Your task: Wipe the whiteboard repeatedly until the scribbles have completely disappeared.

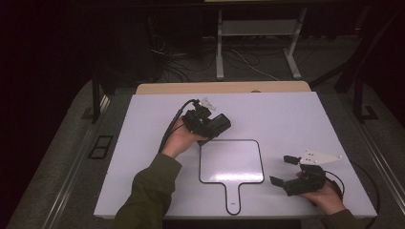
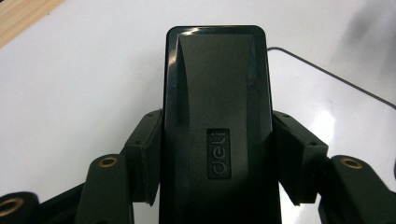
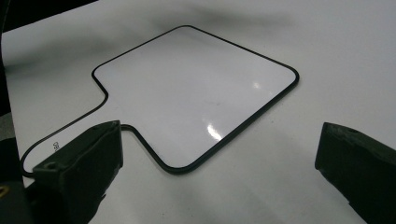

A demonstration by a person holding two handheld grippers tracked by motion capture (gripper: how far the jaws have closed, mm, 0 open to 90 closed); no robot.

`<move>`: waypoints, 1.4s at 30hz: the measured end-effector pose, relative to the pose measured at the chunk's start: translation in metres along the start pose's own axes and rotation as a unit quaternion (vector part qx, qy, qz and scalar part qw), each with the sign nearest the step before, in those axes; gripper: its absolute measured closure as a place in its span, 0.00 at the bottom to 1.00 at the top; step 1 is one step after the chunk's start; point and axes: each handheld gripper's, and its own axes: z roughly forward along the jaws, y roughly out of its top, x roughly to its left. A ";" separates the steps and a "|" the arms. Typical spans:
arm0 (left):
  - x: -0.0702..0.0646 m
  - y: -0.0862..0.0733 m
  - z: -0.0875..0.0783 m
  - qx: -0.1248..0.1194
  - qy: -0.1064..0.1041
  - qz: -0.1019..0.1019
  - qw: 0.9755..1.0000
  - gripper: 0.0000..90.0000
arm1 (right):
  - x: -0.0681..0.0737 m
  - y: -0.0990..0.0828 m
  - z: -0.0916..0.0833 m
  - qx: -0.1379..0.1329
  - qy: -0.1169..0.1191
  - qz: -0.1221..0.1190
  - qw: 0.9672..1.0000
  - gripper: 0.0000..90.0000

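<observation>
**Left gripper clamping a black eraser above the handled whiteboard**

Gripping a black whiteboard eraser (image 2: 217, 126) between its two jaws, the left gripper (image 1: 210, 125) is hanging just past the upper left corner of the small whiteboard (image 1: 231, 162). In the left gripper view the pads are pressing on both long sides of the eraser, whose moulded top is carrying an embossed "deli" mark and is pointing away from the camera over the white tabletop (image 2: 84, 79). To the eraser's right in that view, the dark rim of the whiteboard (image 2: 336, 79) is running across the table. The left hand (image 1: 180, 139) is wrapping around the gripper body, with an olive sleeve (image 1: 150, 191) trailing back to the near edge and a black cable looping off behind.

Farther right, the right gripper (image 1: 282, 171) is standing with its jaws wide apart and nothing between them, beside the whiteboard's right edge and near the table's front right corner. The right hand (image 1: 327, 195) is holding it from below, and a grey three-cornered plate (image 1: 321, 157) is sitting on top. In the right gripper view the two jaws are framing the whiteboard (image 3: 196, 98), which is lying flat with its narrow handle (image 3: 60, 144) reaching toward the nearer jaw.

Beyond the table, a pale wooden strip (image 1: 222, 88) is lining the far edge.
</observation>
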 end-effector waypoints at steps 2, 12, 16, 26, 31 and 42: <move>0.003 0.004 0.003 0.002 0.002 0.001 1.000 0.44 | 0.000 0.000 0.000 -0.002 0.000 0.000 1.000 0.00; 0.023 0.028 0.023 0.026 0.007 0.021 0.999 0.44 | 0.001 0.000 0.001 0.000 0.004 -0.001 1.000 0.00; 0.031 0.034 0.037 0.019 0.012 0.005 1.000 0.44 | 0.001 0.001 0.000 -0.004 0.007 0.001 1.000 0.00; 0.052 0.047 0.072 0.026 0.017 -0.013 0.999 0.44 | 0.001 0.001 0.000 -0.007 0.012 0.001 1.000 0.00; 0.056 0.051 0.088 0.036 0.023 -0.017 0.999 0.43 | 0.000 0.001 -0.001 -0.008 0.012 0.002 1.000 0.00; 0.062 0.055 0.116 0.052 0.029 -0.019 0.998 0.43 | -0.001 0.001 -0.002 -0.011 0.013 0.004 1.000 0.00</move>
